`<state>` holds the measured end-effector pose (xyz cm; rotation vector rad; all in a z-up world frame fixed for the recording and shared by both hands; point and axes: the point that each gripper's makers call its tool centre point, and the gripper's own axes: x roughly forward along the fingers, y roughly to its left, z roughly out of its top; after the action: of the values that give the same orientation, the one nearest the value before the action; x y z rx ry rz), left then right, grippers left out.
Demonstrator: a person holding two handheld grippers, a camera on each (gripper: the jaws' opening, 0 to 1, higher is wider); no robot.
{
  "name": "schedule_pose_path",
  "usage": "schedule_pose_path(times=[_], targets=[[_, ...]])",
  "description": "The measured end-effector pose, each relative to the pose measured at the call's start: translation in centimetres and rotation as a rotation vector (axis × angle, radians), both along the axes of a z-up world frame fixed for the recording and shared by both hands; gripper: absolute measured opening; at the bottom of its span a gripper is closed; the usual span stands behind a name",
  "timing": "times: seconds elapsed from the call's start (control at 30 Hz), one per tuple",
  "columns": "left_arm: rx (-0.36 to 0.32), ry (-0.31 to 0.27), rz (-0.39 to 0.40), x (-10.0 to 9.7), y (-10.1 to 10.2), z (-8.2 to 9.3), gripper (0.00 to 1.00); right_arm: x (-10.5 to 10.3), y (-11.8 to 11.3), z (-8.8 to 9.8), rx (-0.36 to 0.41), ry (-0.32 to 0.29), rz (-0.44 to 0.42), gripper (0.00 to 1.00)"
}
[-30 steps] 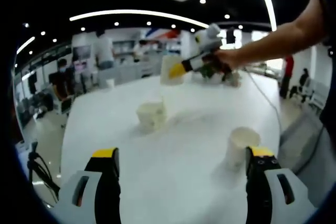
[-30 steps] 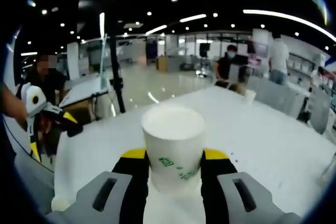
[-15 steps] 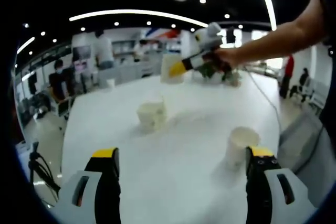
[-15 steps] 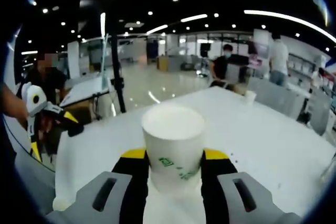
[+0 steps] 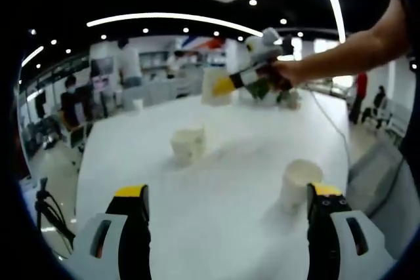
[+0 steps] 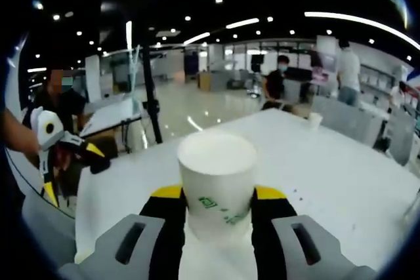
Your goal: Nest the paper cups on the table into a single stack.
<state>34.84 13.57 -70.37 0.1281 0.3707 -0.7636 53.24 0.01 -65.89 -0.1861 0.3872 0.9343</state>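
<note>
White paper cup (image 6: 216, 185) sits clamped between the right gripper's (image 6: 217, 209) yellow-tipped jaws, upright, mouth up, carried well above the white table (image 5: 223, 181). Honestly not much has changed over the last second: the grip looks the same as before, and the background in the right gripper view has only slid a touch, so the hand is drifting slowly rather than committing to anything. In the left gripper view you can see that same right gripper out toward the far edge of the table, cup held in the air, and it has crept a little to the right compared with a moment ago. The left gripper (image 5: 226, 218) hangs over the near edge with its jaws spread wide and nothing between them. Two more cups wait on the table: a middle cup (image 5: 188, 143) around the centre, which might already be a couple nested together but it's too blurry to call, and a near cup (image 5: 298, 185) just beside the left gripper's right jaw, close to the table's right edge. So I'd say the stack isn't built yet, and the carried cup needs to come down over one of those two next.
</note>
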Motion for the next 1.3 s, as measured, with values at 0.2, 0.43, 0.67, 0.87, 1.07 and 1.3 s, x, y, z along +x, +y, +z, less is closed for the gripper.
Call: schedule_pose_path(times=[0.2, 0.43, 0.67, 0.87, 1.07, 1.3], targets=[[-0.012, 0.003, -0.008, -0.4, -0.4, 0.1, 0.98, -1.4, -0.1, 0.2, 0.000, 0.005, 0.003, 0.36], [-0.028, -0.005, 0.002, -0.7, -0.3, 0.9, 0.98, -2.9, -0.1, 0.5, 0.002, 0.009, 0.010, 0.36], [-0.021, -0.008, -0.006, -0.8, -0.2, 1.2, 0.98, -4.0, -0.2, 0.7, 0.016, 0.010, 0.003, 0.36], [-0.018, -0.017, -0.006, -0.8, -0.3, 1.5, 0.98, -5.3, -0.1, 0.5, 0.016, 0.013, 0.004, 0.36], [-0.027, -0.026, -0.002, -0.9, -0.4, 1.7, 0.98, -6.5, -0.2, 0.5, 0.019, 0.017, 0.010, 0.36], [-0.023, -0.028, -0.001, -1.1, -0.4, 1.8, 0.98, -7.0, -0.1, 0.1, 0.018, 0.026, 0.014, 0.36]])
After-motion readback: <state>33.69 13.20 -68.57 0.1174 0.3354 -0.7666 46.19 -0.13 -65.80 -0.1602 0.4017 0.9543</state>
